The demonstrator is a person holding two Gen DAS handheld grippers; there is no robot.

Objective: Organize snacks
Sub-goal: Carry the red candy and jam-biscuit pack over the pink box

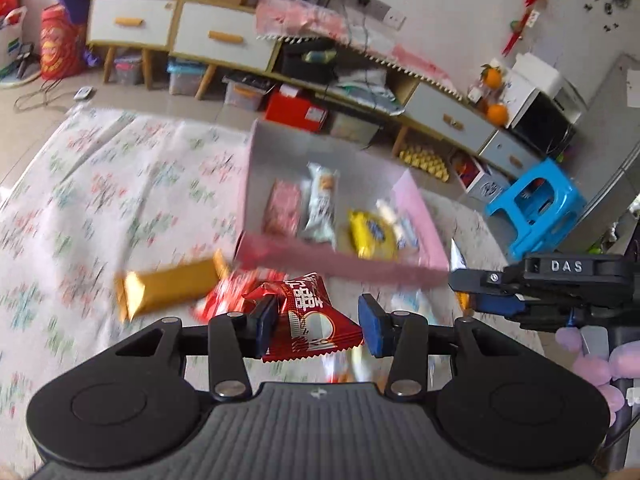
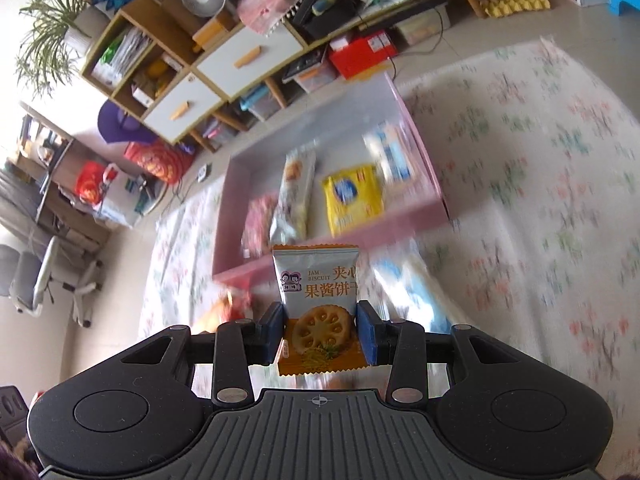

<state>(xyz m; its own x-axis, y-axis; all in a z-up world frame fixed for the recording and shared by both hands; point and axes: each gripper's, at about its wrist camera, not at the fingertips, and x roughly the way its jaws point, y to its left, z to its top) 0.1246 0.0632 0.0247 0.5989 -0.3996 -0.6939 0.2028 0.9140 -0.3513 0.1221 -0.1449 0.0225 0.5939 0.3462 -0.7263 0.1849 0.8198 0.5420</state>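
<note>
Left wrist view: your left gripper (image 1: 318,326) pinches red candy packet (image 1: 310,322); right gripper (image 2: 320,330) clamps jam biscuit packet (image 2: 318,300). Both raised above near wall of pink box (image 1: 340,262). Carry step; next, reach over wall, release among snacks.

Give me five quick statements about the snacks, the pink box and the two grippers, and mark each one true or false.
1. The right gripper holds a jam biscuit packet. True.
2. The left gripper holds a blue packet. False: a red snack packet sits between its pads.
3. The pink box is empty. False: several snacks lie in it, among them a yellow packet.
4. A gold bar-shaped snack lies on the floral cloth, outside the box. True.
5. The biscuit packet is already inside the box. False: it is still in the gripper, short of the box's near wall.
</note>
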